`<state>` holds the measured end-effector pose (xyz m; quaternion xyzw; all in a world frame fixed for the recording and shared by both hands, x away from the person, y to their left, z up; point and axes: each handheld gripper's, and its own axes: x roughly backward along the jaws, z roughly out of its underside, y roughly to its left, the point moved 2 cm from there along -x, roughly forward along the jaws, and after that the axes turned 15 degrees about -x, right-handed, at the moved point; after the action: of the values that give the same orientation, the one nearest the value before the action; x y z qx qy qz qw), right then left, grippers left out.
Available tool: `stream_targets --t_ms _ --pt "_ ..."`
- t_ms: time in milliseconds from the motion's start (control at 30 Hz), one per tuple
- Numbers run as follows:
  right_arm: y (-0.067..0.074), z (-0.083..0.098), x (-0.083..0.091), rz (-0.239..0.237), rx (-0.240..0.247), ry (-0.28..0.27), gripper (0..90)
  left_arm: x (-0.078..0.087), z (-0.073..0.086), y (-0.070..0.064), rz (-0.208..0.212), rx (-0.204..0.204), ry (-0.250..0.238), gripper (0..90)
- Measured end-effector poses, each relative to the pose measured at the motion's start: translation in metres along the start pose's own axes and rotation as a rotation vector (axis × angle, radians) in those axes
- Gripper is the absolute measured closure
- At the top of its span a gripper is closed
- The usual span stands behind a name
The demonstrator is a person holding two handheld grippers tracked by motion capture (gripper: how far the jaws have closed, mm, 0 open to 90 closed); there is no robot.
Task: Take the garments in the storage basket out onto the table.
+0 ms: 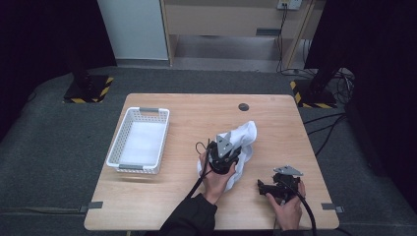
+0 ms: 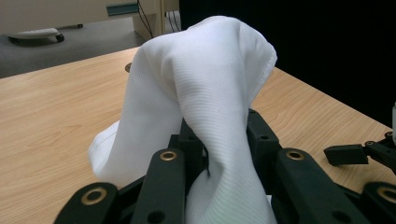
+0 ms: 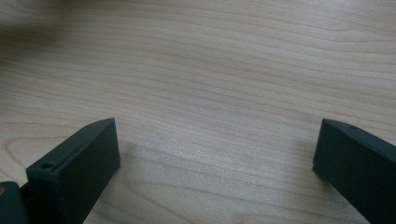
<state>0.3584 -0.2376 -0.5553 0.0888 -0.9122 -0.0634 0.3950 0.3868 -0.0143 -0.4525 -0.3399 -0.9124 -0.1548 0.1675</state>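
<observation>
Gripping the crumpled white ribbed cloth [image 2: 205,93] with the left claw [image 1: 227,153] clamped on a fold of it, the person has the fabric partly lifted near the middle of the light wooden worktop [image 1: 196,123], its lower end apparently resting on the wood. The right claw [image 1: 268,188] lies near the front edge, its jaws wide apart over bare wood and holding nothing. The work in hand looks like moving the cloth to the white plastic slotted basket [image 1: 129,129] that stands well apart to the left. To do it well, I would keep the pinch firm and deep on the fold, raise the cloth until its hanging tail clears the worktop, and let the free claw catch a loose corner. No brand, label or writing can be read anywhere.
</observation>
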Motion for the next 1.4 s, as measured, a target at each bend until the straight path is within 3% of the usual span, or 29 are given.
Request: stream_targets --t_ms 1400 --pt "0.000 0.000 0.000 0.000 0.000 0.000 0.7 -0.019 0.020 -0.007 0.026 0.000 0.057 70.1"
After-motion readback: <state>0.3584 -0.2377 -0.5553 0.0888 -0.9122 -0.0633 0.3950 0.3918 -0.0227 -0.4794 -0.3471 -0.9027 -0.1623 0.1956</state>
